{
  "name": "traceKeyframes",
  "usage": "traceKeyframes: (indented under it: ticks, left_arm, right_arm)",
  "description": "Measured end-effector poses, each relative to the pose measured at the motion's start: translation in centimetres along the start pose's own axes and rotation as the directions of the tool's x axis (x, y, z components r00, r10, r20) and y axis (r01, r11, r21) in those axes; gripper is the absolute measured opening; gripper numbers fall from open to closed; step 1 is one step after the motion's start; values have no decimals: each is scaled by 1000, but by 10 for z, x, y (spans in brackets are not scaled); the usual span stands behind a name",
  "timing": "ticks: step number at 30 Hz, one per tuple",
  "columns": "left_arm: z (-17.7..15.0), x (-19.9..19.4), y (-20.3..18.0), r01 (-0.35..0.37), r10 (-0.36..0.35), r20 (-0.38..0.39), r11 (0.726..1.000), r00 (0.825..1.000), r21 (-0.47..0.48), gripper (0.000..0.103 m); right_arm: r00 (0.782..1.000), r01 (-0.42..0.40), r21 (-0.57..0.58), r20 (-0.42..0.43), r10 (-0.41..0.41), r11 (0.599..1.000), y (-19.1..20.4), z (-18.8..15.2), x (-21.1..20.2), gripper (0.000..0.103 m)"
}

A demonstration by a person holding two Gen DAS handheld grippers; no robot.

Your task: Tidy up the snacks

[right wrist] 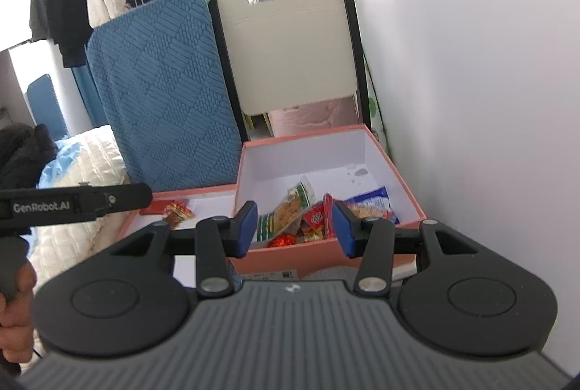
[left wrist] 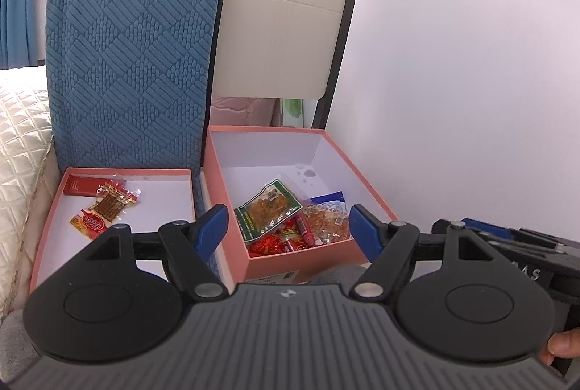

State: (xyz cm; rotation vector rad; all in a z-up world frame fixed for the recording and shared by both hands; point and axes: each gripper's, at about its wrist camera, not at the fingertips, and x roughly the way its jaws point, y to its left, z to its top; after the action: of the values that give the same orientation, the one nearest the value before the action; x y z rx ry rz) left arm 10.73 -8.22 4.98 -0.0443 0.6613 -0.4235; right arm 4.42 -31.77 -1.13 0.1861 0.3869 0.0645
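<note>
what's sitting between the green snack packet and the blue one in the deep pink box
In the left wrist view, a clear packet of golden snacks lies between green packet and blue packet.

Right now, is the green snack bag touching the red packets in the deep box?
Touching. In the left wrist view the green snack bag lies partly on top of the red packets, with no gap between them.

Blue cushion [left wrist: 134, 52] beside cream chair [left wrist: 282, 38], perhaps folding.

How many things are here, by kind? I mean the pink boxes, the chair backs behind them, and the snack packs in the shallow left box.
Pink boxes: 2, the deep box and the shallow box
Chair backs: 2, the blue chair back and the cream chair back
Snack packs in the shallow box: 3, the red flat pack, the brown-stick pack and the red-orange pack
Total: 7
</note>
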Motion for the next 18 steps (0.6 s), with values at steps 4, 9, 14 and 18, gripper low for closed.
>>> traceKeyframes:
  ticks: [4, 9, 14, 18]
  left_arm:
    - [-2, 7, 2, -11, 11, -15, 1000, 1000, 11, 78]
    - [-4, 7, 2, -6, 6, -14, 1000, 1000, 1, 78]
    - [-2, 4, 3, -9, 9, -4, 1000, 1000, -3, 78]
    - [-1, 2, 3, -14, 14, -2, 1000, 1000, 2, 78]
  right_arm:
    - [1000, 20, -3, 15, -20, 1000, -2, 2, 2, 48]
    - [999, 34, 0, 15, -34, 999, -5, 0, 0, 48]
    - [999, 35, -8, 11, -35, 999, -4, -2, -2, 48]
    - [999, 30, -9, 16, -30, 1000, -3, -1, -3, 48]
